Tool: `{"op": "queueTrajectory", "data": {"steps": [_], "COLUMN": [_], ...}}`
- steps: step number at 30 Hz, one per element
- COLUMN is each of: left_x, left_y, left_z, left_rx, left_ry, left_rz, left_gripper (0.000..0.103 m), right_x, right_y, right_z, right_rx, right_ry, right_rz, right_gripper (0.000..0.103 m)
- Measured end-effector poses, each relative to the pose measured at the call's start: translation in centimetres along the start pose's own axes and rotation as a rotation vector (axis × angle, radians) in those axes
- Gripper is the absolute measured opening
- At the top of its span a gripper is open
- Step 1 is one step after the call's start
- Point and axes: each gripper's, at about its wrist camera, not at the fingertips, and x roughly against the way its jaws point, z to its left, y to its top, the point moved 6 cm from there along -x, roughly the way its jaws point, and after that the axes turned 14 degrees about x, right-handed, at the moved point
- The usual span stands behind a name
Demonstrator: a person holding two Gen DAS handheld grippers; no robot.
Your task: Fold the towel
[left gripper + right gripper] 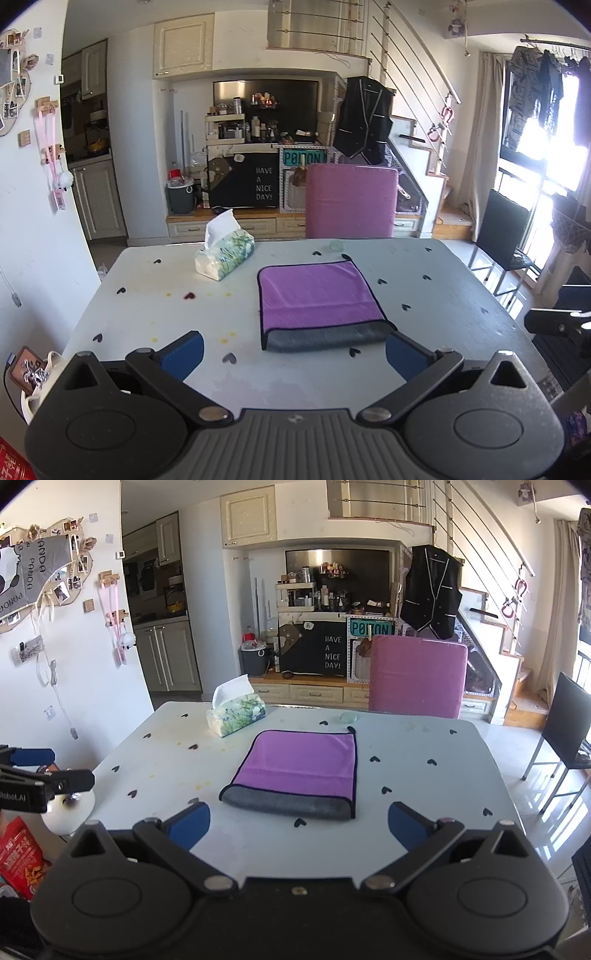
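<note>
A purple towel (317, 295) with a grey underside lies folded flat on the white table (147, 314), its grey folded edge toward me. It also shows in the right wrist view (301, 768). My left gripper (295, 354) is open and empty, held above the near table edge just short of the towel. My right gripper (299, 827) is open and empty, also just short of the towel's grey edge. The left gripper's blue finger (31, 755) shows at the far left of the right wrist view.
A tissue pack (225, 254) stands on the table behind and left of the towel. A pink chair (351, 201) is at the far edge, a black chair (506, 236) to the right. A small glass dish (349, 717) lies near the far edge.
</note>
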Motion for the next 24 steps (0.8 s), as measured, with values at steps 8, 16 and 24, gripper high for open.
{"op": "queueTrajectory", "data": {"steps": [8,16,24], "left_x": [-4.6,-10.6,-16.8], "left_y": [1.5,2.2,2.3], "left_z": [0.0,0.4,0.5], "left_rx": [0.000,0.022,0.026], "left_ry": [0.011,0.028,0.052], "left_rz": [0.021,0.048,0.058], "left_gripper": [0.103,0.103,0.103], "right_x": [-4.0,-9.9,-16.1], "right_y": [1.6,2.3,1.7], "right_z": [-1.1,-2.4,-4.0], "right_rx": [0.021,0.016,-0.015], "right_ry": [-0.024,-0.018,-0.004], "right_rz": [-0.014,0.004,0.017], "right_gripper": [0.103,0.103,0.103]}}
